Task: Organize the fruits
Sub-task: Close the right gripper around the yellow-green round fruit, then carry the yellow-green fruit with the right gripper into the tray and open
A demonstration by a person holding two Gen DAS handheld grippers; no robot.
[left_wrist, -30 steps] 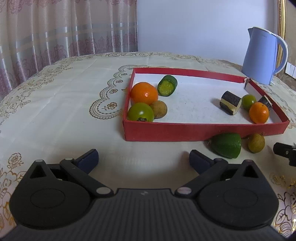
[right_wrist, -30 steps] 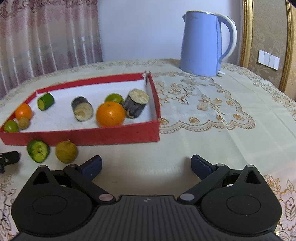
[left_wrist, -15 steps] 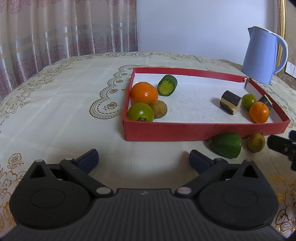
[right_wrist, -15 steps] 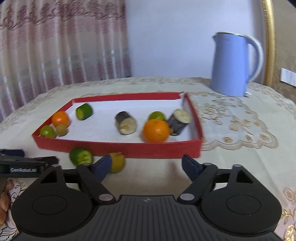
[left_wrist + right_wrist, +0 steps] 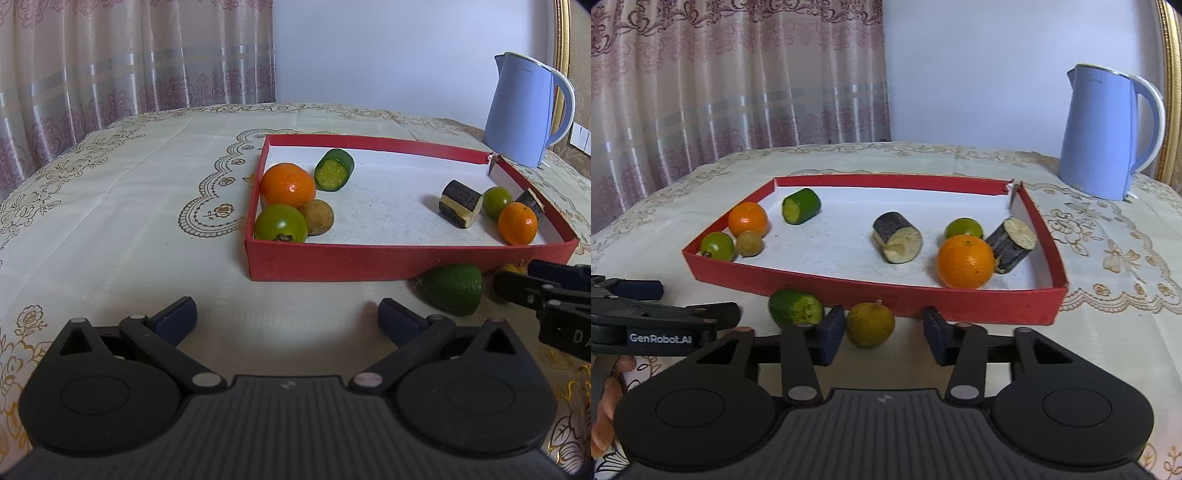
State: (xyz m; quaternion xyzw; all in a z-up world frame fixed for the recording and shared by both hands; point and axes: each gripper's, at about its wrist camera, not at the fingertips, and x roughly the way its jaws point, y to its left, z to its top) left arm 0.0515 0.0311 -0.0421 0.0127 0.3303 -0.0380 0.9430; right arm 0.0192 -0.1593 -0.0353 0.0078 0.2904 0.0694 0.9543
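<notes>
Both grippers are the same matte black plastic build: 2 round discs at the base with a ribbed panel between them, plus angled linkage bars pinned with small silver rivets. The left gripper (image 5: 286, 315) and right gripper (image 5: 884, 330) each end in dark navy blue pads (image 5: 831, 334). Side-on, the left one carries white "GenRobot.AI" lettering. A bare hand (image 5: 605, 406) peeks in behind it.

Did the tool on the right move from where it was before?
Yes. The right tool slid left along the red tray's front wall to the brown fruit outside it. Its jaws have just been closing, with the fruit between them, not yet pressed.
</notes>
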